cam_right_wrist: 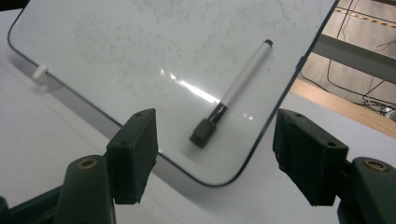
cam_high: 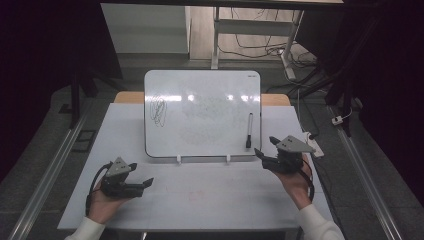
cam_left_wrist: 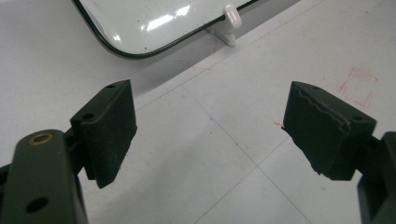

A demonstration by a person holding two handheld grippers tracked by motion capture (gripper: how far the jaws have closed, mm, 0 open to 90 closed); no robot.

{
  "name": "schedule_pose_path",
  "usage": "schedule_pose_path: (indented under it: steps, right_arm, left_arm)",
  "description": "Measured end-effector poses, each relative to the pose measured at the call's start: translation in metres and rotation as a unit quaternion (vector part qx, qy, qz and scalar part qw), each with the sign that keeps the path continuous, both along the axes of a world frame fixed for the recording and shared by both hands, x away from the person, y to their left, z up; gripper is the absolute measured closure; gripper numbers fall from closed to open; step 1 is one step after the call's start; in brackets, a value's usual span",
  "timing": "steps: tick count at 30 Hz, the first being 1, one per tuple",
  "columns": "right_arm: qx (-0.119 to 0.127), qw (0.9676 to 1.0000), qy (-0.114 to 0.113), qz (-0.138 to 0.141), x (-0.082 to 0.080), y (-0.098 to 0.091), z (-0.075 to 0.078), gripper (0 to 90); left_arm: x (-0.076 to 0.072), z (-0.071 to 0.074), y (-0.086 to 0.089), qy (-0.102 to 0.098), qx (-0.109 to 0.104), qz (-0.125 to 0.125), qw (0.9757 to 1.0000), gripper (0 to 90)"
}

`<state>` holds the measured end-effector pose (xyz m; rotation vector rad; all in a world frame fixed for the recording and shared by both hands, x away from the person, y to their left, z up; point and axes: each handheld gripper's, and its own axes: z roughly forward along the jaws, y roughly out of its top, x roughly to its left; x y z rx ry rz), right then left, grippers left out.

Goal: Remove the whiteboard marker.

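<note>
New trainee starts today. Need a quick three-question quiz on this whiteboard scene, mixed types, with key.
1. True or false: the marker lies on the whiteboard near its right edge.
2. Which gripper is nearer the marker? A) left gripper B) right gripper
3. Fill in: the scribble sits on the board's ____ side in the high view.

Key: 1 true. 2 B; the right gripper's jaws stand apart and frame the marker in its own view. 3 left.
</note>
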<state>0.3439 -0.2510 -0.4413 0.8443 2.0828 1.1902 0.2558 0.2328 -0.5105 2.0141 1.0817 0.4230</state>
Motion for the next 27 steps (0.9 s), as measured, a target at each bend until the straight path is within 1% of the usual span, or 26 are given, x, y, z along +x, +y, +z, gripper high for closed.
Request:
schedule_pose_path:
  steps: [1,3,4,7,9,13,17,18,19,20,21,22,23,27]
  right_arm:
    - [0.000,1.0000,0.000,0.000,0.000,0.000,0.000,31.0]
    - [-0.002,1.0000,0.003,-0.008,0.005,0.007,0.002,32.3]
    - [-0.006,0.9999,0.004,-0.015,0.011,0.013,0.003,33.0]
    - [-0.008,0.9994,0.009,-0.033,0.021,0.021,0.005,34.5]
    - [-0.012,0.9987,0.014,-0.048,0.028,0.027,0.007,35.3]
    - [-0.009,0.9969,0.027,-0.073,0.047,0.036,0.007,37.1]
    - [-0.010,0.9952,0.034,-0.091,0.066,0.042,0.005,39.4]
    - [-0.009,0.9950,0.034,-0.094,0.070,0.044,0.005,40.7]
    - [-0.009,0.9950,0.034,-0.094,0.070,0.044,0.005,40.7]
    - [-0.015,0.9942,0.030,-0.102,0.076,0.047,0.006,43.4]
    - [-0.015,0.9942,0.030,-0.102,0.076,0.047,0.006,43.4]
    - [-0.022,0.9933,0.027,-0.110,0.080,0.051,0.006,46.9]
    - [-0.027,0.9926,0.026,-0.115,0.082,0.053,0.006,48.3]
    - [-0.028,0.9906,0.031,-0.130,0.090,0.059,0.005,55.1]
  left_arm:
    - [0.000,0.000,0.000,0.000,0.001,0.000,1.0000,17.9]
    - [0.000,0.000,0.000,-0.002,0.002,0.001,1.0000,17.9]
    - [0.000,0.000,0.000,-0.002,0.003,0.001,1.0000,17.9]
    - [0.000,-0.001,-0.001,-0.001,0.009,-0.002,1.0000,17.9]
    - [0.000,-0.002,-0.002,-0.001,0.012,-0.003,0.9999,17.9]
    - [0.001,-0.003,-0.004,0.000,0.019,-0.006,0.9998,17.8]
    - [0.001,-0.004,-0.005,0.000,0.024,-0.009,0.9997,17.8]
    - [0.001,-0.004,-0.005,0.000,0.025,-0.009,0.9997,17.8]
    - [0.001,-0.004,-0.005,0.000,0.025,-0.009,0.9997,17.8]
    - [0.001,-0.004,-0.005,0.000,0.024,-0.009,0.9997,17.8]
    - [0.001,-0.004,-0.005,0.000,0.024,-0.009,0.9997,17.8]
    - [0.002,-0.004,-0.005,0.000,0.025,-0.009,0.9997,17.8]
    - [0.002,-0.005,-0.005,0.000,0.025,-0.009,0.9996,17.8]
    - [0.001,-0.004,-0.005,-0.002,0.025,-0.011,0.9996,17.8]
